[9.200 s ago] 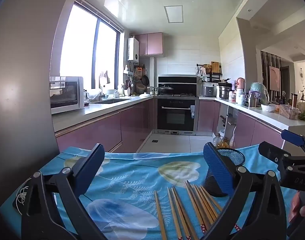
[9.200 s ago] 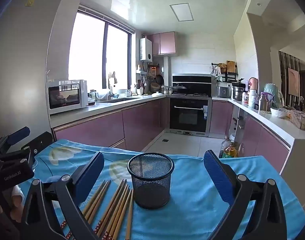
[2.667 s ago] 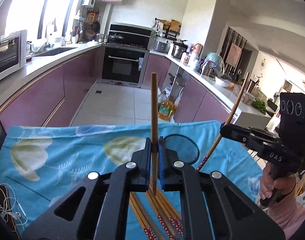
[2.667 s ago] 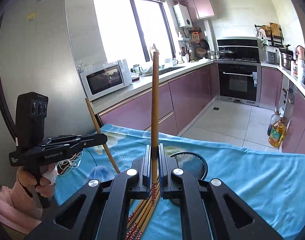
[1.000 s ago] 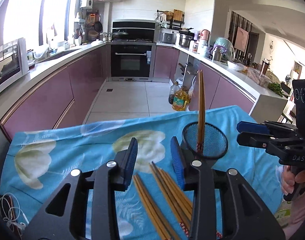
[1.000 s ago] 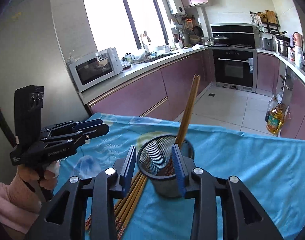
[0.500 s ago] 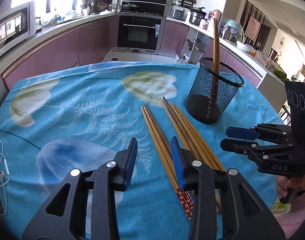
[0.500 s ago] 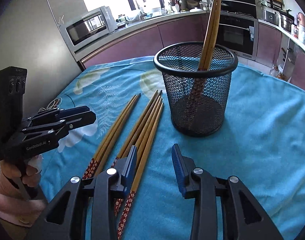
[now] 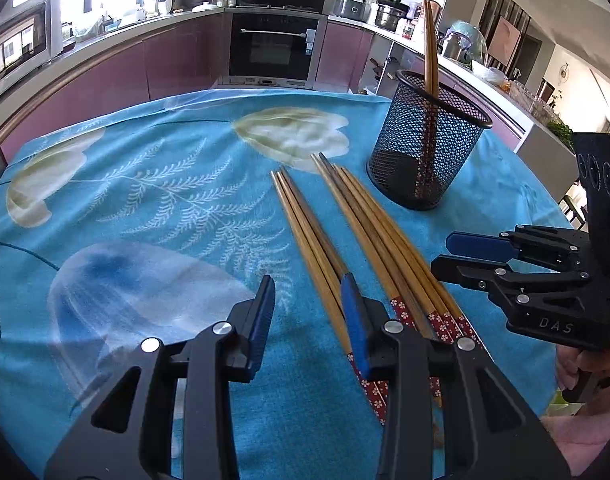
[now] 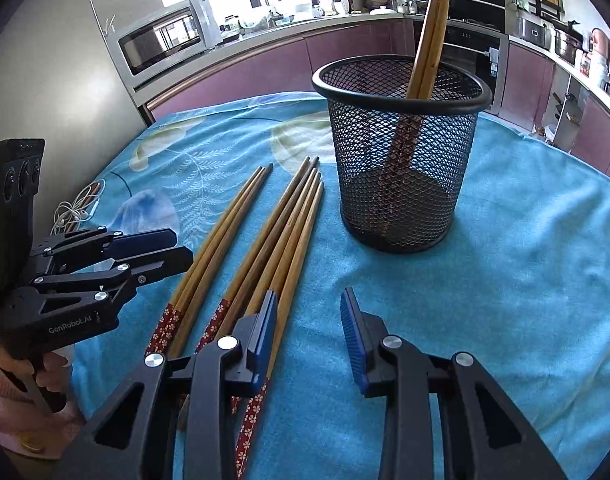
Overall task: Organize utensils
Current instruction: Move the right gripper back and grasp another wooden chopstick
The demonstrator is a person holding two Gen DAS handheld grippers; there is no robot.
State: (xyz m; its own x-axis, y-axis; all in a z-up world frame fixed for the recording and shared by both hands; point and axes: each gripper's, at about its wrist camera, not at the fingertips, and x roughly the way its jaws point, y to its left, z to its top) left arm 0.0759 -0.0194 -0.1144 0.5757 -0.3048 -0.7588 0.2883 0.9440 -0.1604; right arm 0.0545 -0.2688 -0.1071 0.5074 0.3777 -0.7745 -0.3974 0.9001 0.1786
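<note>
We see a black wire-mesh cup [image 10: 401, 152] standing upright on the blue tablecloth [image 10: 525, 264], ahead of the right gripper [image 10: 309, 316] and slightly to its right, well clear of its tips. Inside the cup stand two wooden chopsticks [image 10: 429, 28], leaning together against the far rim, their red patterned ends down at the bottom of the mesh and their plain ends rising well above the rim. Nothing else shows through the mesh. From the left gripper [image 9: 307, 300] the same cup [image 9: 425, 148] sits ahead and off to the right, with the pair [image 9: 429, 44] again poking out of it. The rest of the chopsticks [image 10: 265, 240] lie flat on the cloth in two loose bundles, a smaller group on the left and a larger one beside it, all running roughly parallel with their red flowered ends toward us. The right gripper's jaws stand apart and have just been closing a little, with only bare cloth between them; its left finger sits over the nearest stick of the larger bundle, though we cannot tell whether it touches. The left gripper's jaws are likewise apart, gripping nothing: its right finger lies over the smaller bundle [image 9: 309, 240], and bare cloth shows in the gap. A hand [image 10: 33, 384] holds the left gripper's handle at the lower left of the right camera's view. A white earphone cable [image 10: 75, 208] lies coiled on the cloth beyond it, and a microwave [image 10: 165, 40] sits on the counter behind the table.
</note>
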